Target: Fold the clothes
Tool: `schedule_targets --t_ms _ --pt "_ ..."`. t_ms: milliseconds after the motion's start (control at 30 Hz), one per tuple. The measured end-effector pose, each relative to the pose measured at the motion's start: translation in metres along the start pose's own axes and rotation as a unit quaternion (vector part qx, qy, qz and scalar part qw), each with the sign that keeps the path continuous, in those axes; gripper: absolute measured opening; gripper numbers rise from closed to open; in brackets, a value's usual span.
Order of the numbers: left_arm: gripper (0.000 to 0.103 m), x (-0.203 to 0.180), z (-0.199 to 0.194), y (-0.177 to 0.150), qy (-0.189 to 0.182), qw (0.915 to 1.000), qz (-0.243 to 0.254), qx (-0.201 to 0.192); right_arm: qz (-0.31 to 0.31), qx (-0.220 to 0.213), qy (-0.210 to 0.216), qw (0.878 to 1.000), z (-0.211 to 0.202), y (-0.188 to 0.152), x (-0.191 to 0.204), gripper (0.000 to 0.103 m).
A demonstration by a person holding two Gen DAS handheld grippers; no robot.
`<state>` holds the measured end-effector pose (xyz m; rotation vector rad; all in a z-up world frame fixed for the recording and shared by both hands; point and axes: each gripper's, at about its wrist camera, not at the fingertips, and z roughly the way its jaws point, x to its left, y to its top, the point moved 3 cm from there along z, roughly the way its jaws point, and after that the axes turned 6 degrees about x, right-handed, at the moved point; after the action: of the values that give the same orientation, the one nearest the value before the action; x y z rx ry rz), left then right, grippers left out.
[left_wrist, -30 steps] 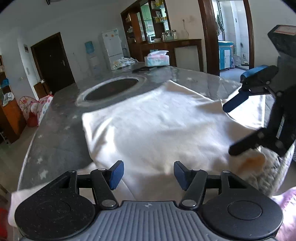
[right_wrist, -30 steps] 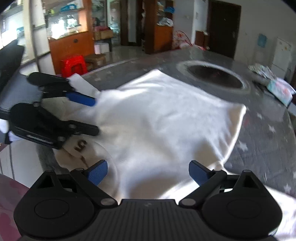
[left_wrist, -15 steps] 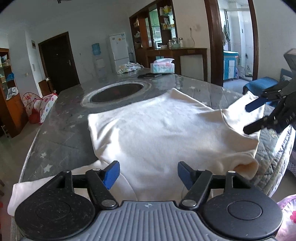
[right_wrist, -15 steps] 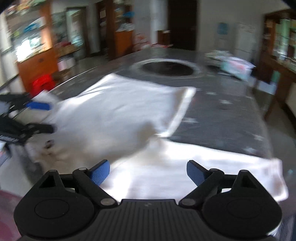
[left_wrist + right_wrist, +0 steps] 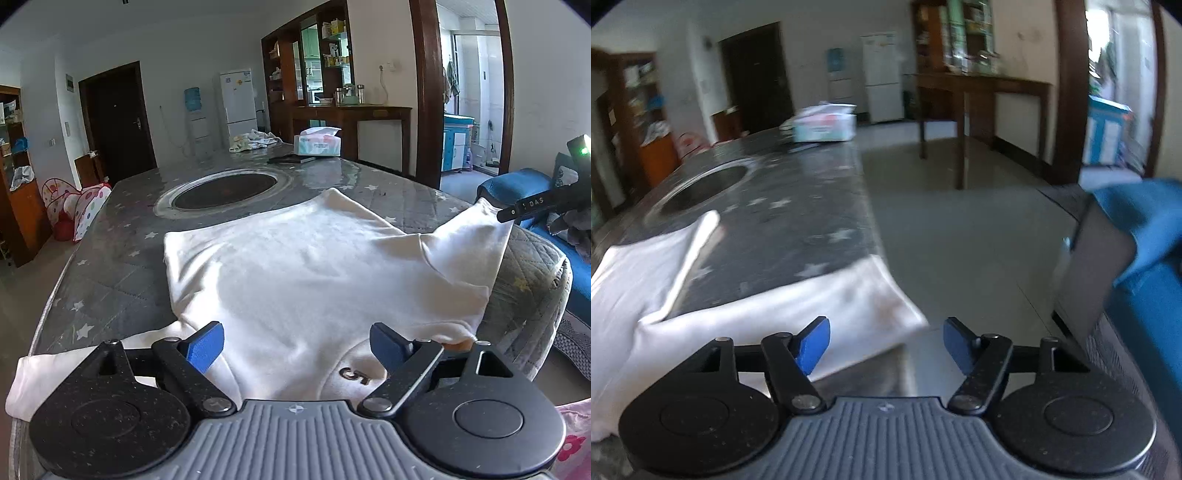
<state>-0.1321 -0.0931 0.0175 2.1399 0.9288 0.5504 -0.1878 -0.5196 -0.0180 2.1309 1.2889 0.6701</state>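
Observation:
A white sweatshirt (image 5: pixel 314 266) with a dark "5" mark lies spread on the grey star-patterned table (image 5: pixel 110 266). My left gripper (image 5: pixel 297 341) is open and empty, hovering over its near edge. One sleeve lies at the near left (image 5: pixel 55 373). The other sleeve (image 5: pixel 820 306) runs along the table's right edge in the right wrist view. My right gripper (image 5: pixel 884 343) is open and empty just above that sleeve's end, near the table corner. It shows as dark fingers at the right edge of the left wrist view (image 5: pixel 532 206).
A round dark inset (image 5: pixel 225 188) sits in the table's middle. A tissue box (image 5: pixel 317 144) and a cloth pile (image 5: pixel 251 140) stand at the far end. A blue sofa (image 5: pixel 1145 236) is to the right, with floor beyond the table edge.
My right gripper has swung right, away from the shirt body to the right sleeve at the table's edge. My left gripper has drawn back and lowered a little; it stays open.

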Motion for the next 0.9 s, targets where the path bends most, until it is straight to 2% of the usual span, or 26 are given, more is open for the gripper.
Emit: schedule_targets --t_ms 167,233,367,433,633,900 --pt "0.094 -0.008 0.004 0.001 -0.006 1.0000 0.006 0.004 0.053 0.004 0.041 0.998 0.008 -0.001 -0.019 0.048" --pt "0.095 -0.012 0.006 0.002 -0.008 0.9999 0.009 0.006 0.053 0.000 0.046 0.998 0.006 -0.002 -0.018 0.035" --pt "0.096 -0.018 0.009 0.002 -0.012 0.9998 0.013 0.009 0.054 -0.014 0.048 0.997 -0.001 0.000 -0.015 0.015" --pt "0.096 -0.021 0.010 0.002 -0.014 0.9998 0.014 0.009 0.055 -0.022 0.047 0.997 -0.005 0.002 -0.014 0.009" --pt "0.097 -0.029 0.012 0.006 -0.023 0.9996 0.014 0.004 0.054 -0.052 0.069 0.995 -0.028 0.012 -0.005 0.006" --pt "0.098 -0.046 0.017 0.008 -0.046 0.9985 0.029 -0.002 -0.023 -0.107 0.131 0.985 -0.079 0.047 0.050 0.006"
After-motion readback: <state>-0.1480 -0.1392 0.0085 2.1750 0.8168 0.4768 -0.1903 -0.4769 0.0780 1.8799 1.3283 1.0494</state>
